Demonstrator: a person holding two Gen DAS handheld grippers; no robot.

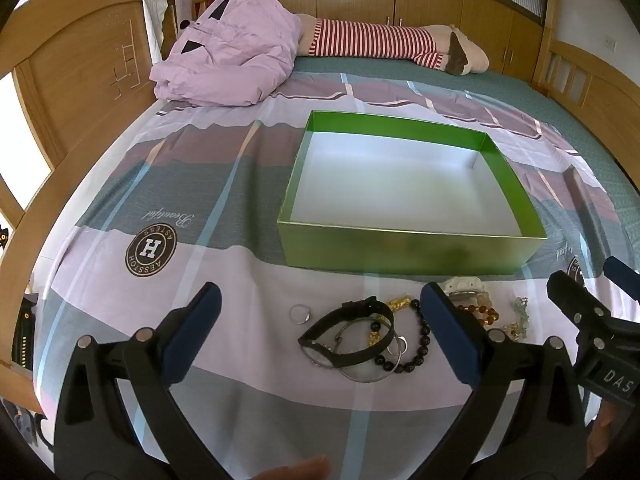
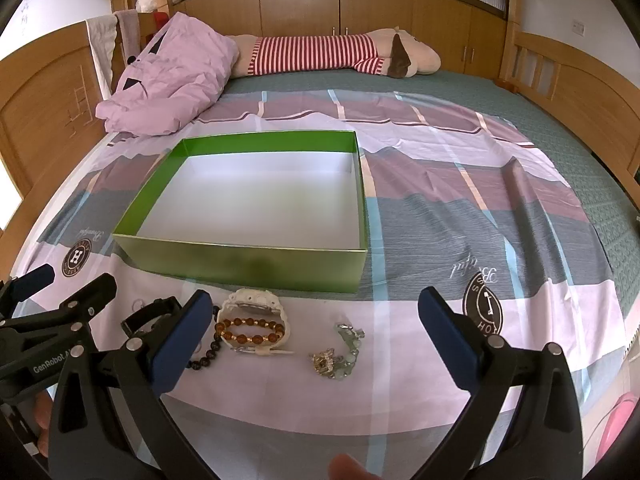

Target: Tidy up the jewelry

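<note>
A green box [image 1: 408, 250] [image 2: 240, 264] with a white inside sits empty on the bed. In front of it lies a row of jewelry. My left gripper [image 1: 320, 300] stands open just above a black watch [image 1: 352, 330], a silver ring [image 1: 301, 314], a silver bangle [image 1: 366, 374], gold pieces [image 1: 398, 304] and a black bead bracelet [image 1: 420, 344]. My right gripper [image 2: 316, 300] is open over a white watch [image 2: 252, 304], an amber bead bracelet [image 2: 252, 332] and a pale green chain bracelet [image 2: 340, 354]. Neither gripper holds anything.
The patchwork bedsheet [image 1: 200, 184] covers the bed. A crumpled lilac jacket [image 1: 228, 60] and a long striped plush toy [image 1: 380, 44] lie at the far side. Wooden bed rails [image 2: 580, 96] and cabinets surround the bed. A fingertip [image 2: 348, 468] shows at the bottom edge.
</note>
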